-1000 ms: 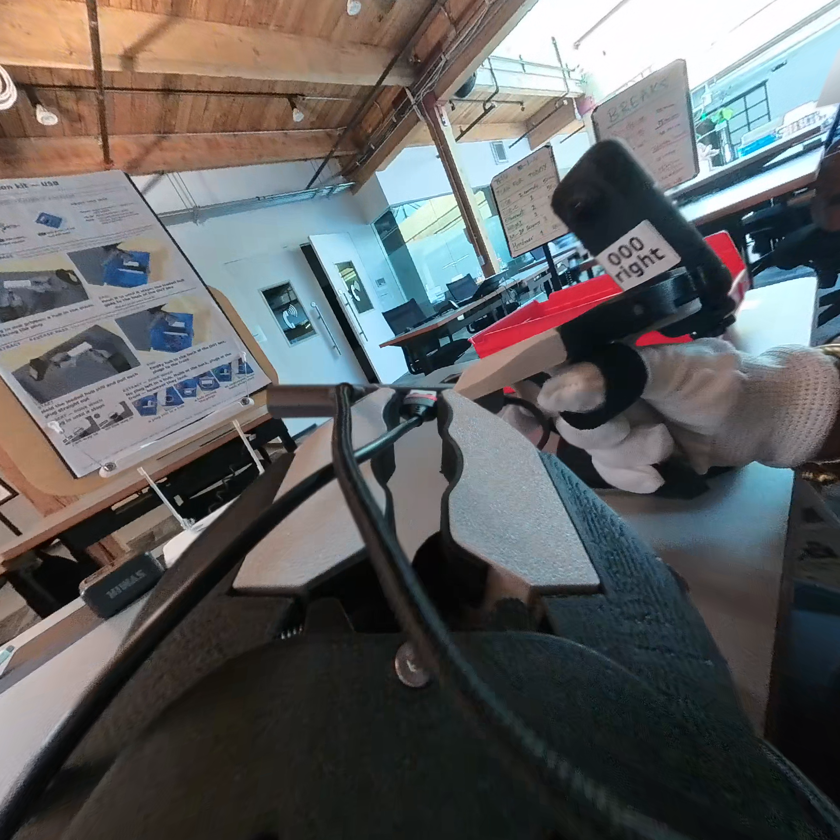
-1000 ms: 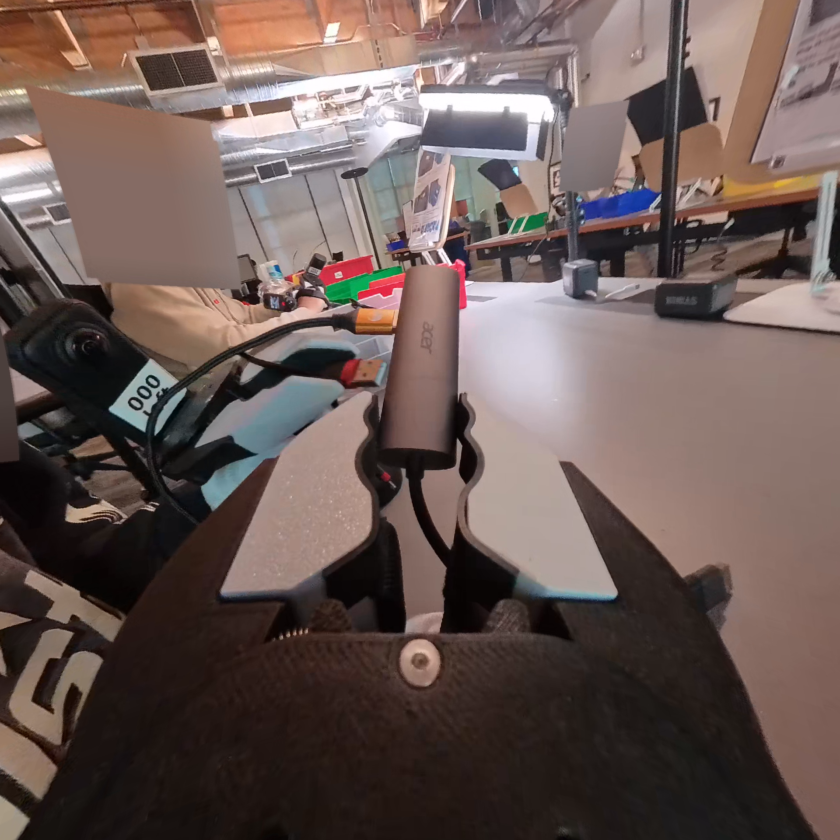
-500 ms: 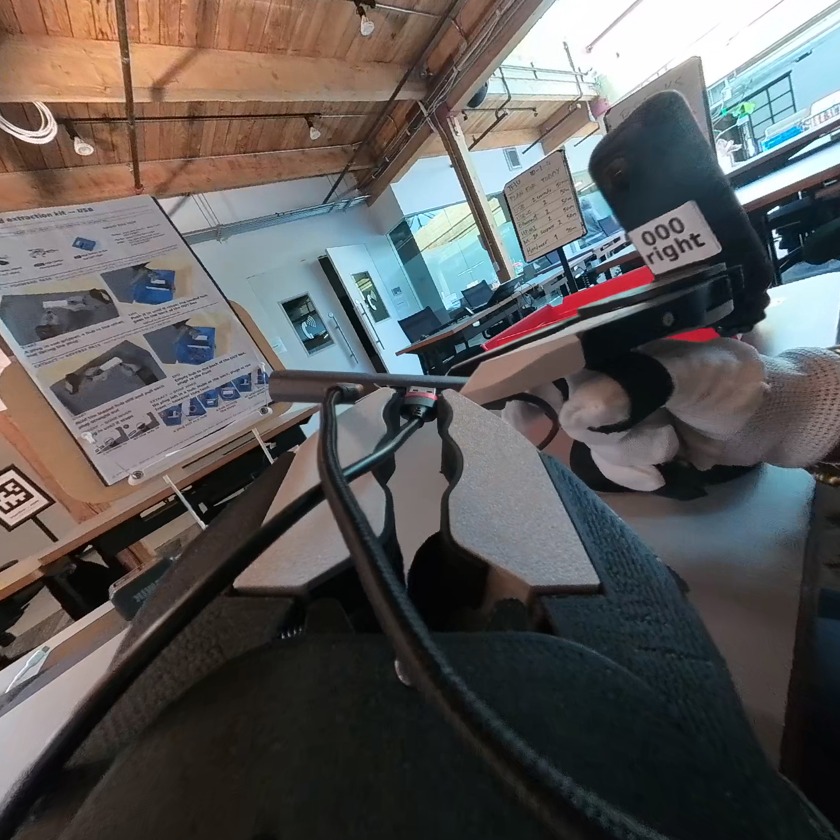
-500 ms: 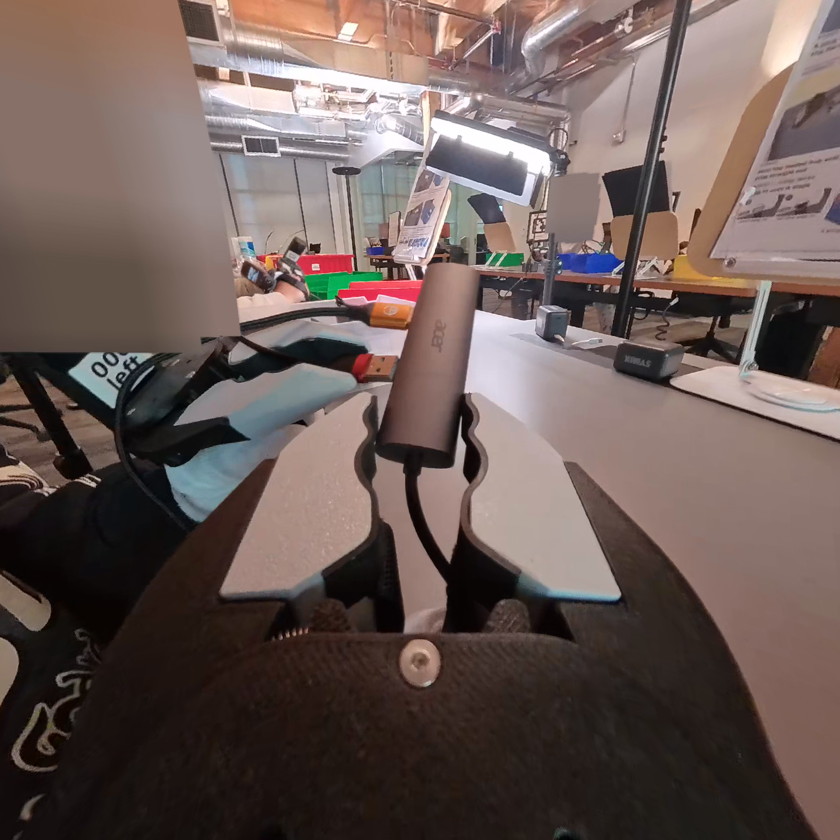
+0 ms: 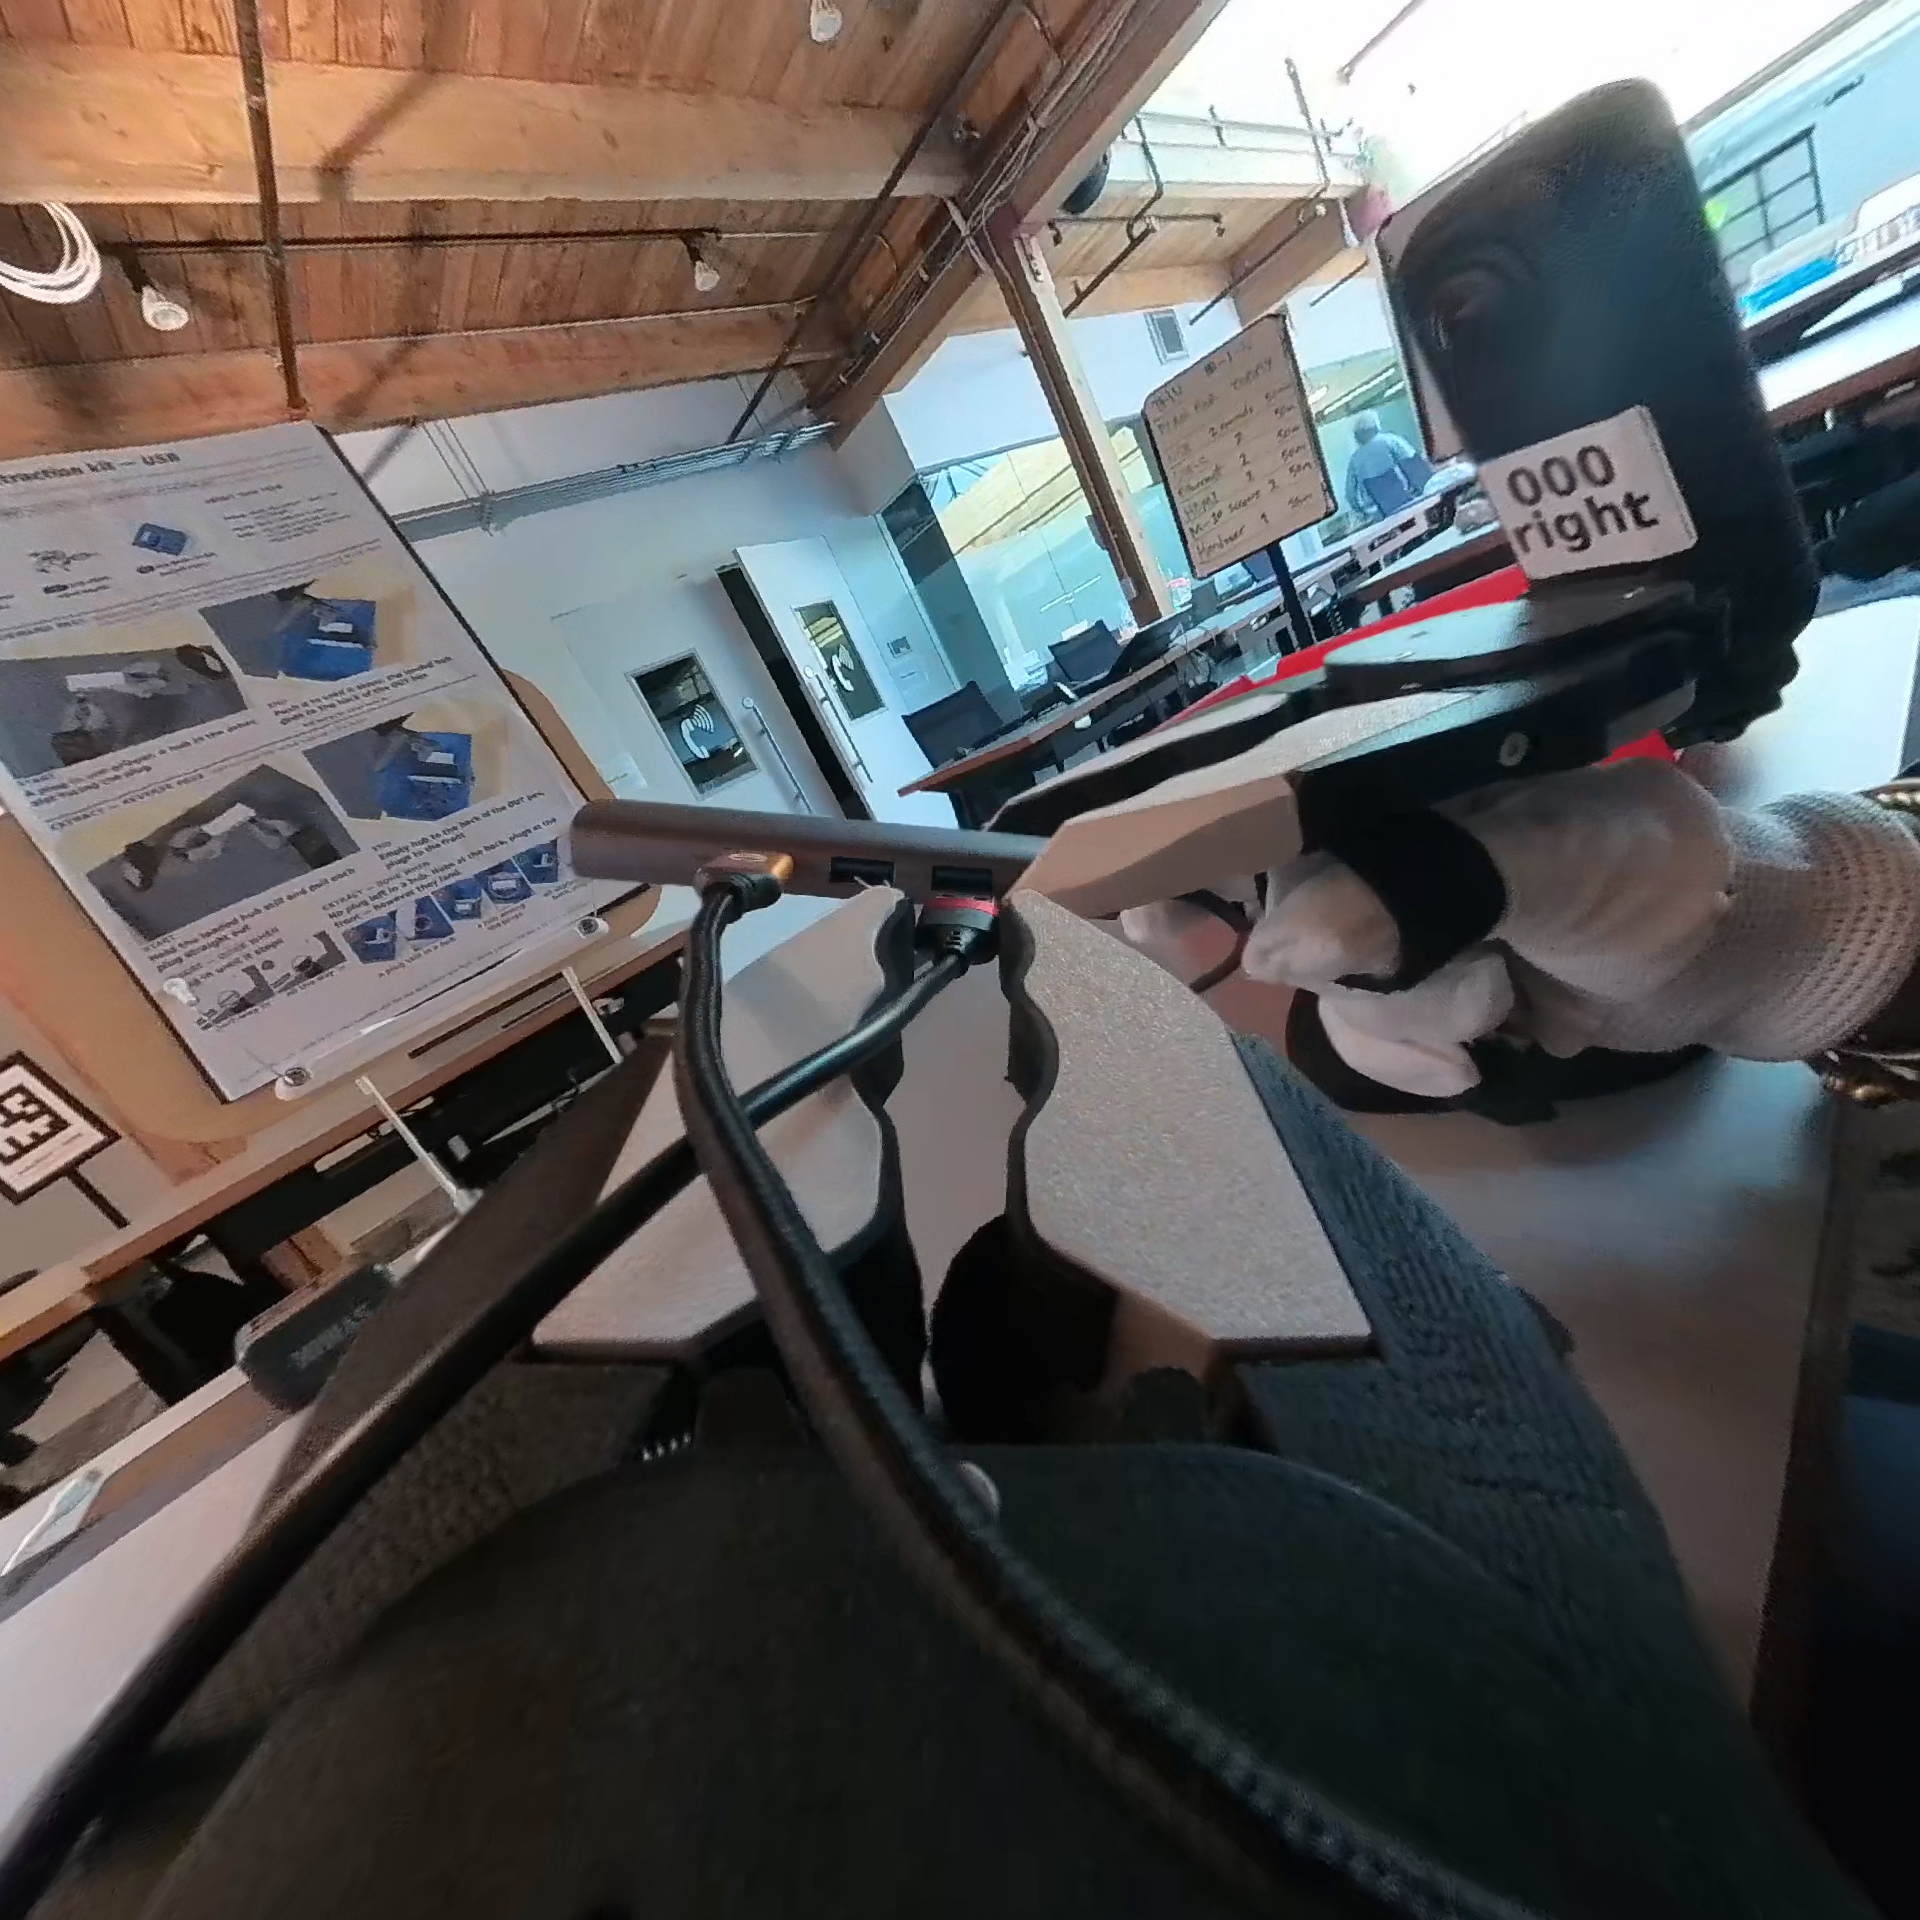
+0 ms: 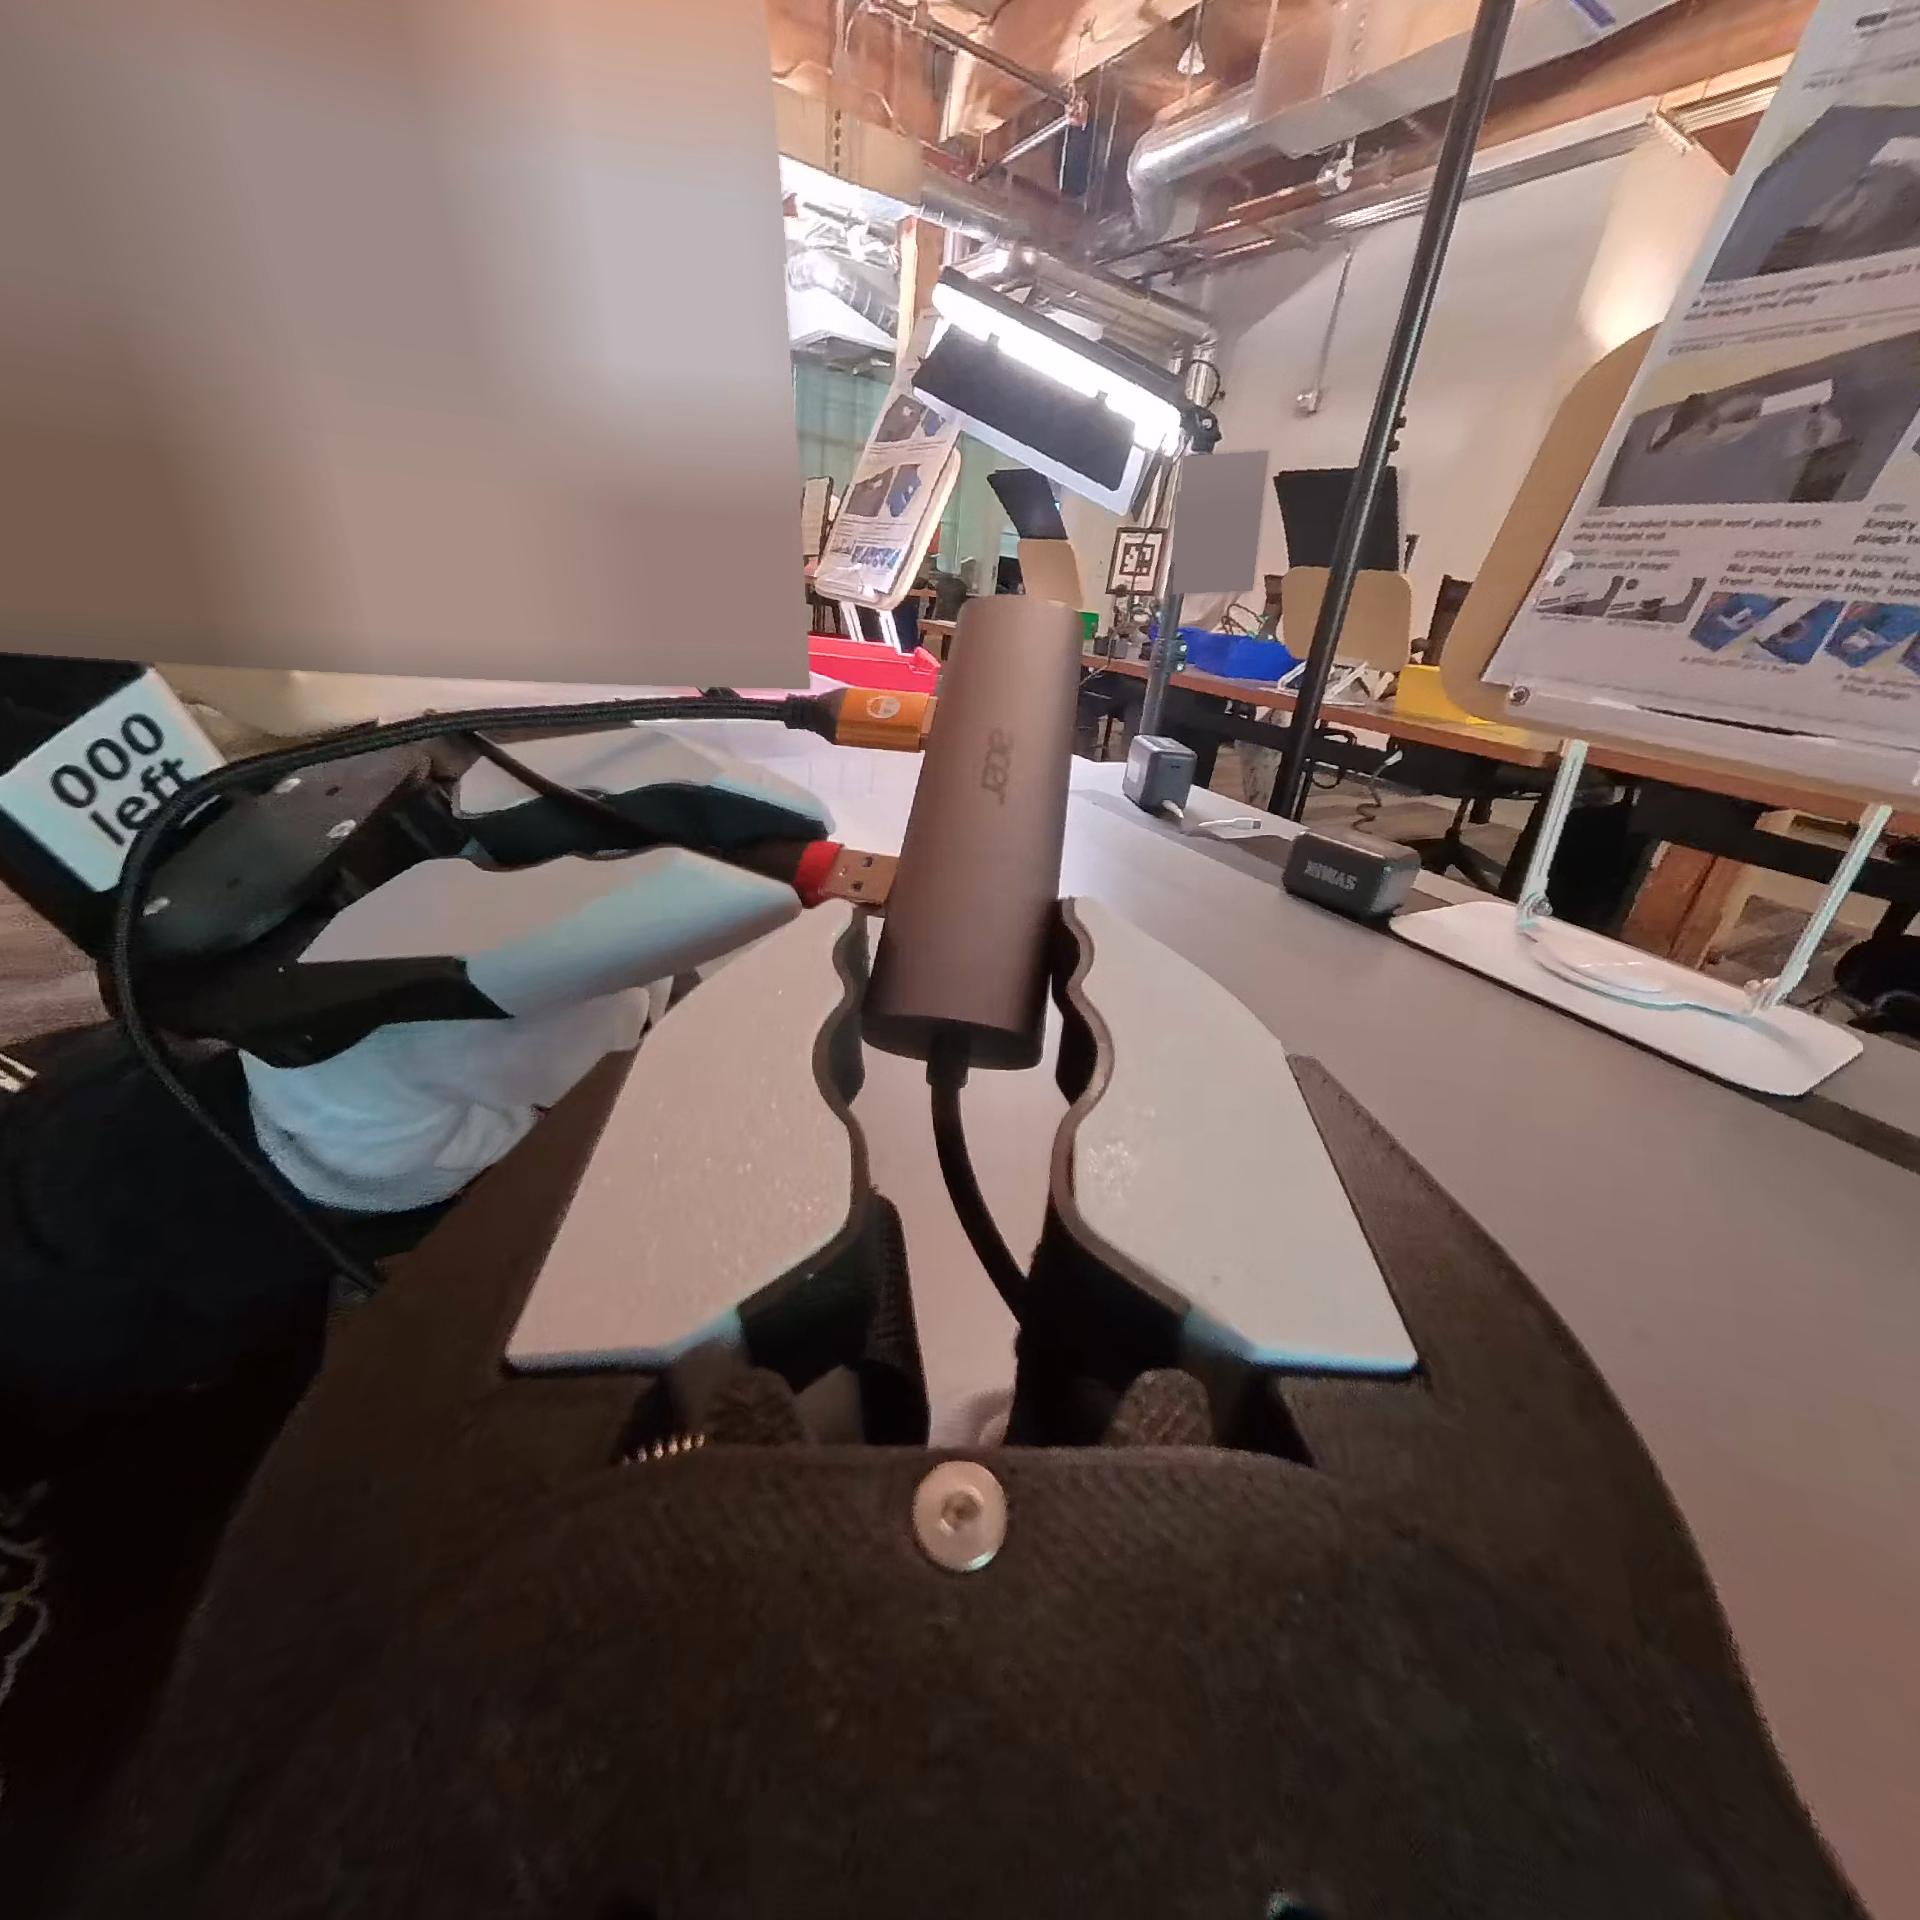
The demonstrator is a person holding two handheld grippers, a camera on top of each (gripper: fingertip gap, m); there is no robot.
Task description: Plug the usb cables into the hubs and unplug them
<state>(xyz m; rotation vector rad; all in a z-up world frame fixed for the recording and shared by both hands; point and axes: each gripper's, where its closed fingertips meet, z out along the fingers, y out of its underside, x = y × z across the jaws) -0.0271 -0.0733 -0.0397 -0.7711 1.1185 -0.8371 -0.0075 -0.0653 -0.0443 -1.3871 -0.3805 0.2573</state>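
Red plug [image 6: 844,871] now nearer one hub [image 6: 977,831] (right gripper [image 6: 954,961] pinching it), left gripper [image 5: 951,935] pinching plug, two cables.

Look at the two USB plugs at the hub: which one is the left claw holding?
The red-collared plug, gripped by the left claw at the hub. The orange plug sits farther along, untouched.

An open-plan workshop or lab: bare timber ceiling [image 5: 520,156] and ducts [image 6: 1195,156] at 12 o'clock, rows of desks [image 6: 1558,1143], coloured parts bins [image 6: 1236,657], a studio light [image 6: 1049,416] on a stand, an instruction poster [image 5: 260,748] at 10 o'clock, a whiteboard [image 5: 1236,447] at 1 o'clock.
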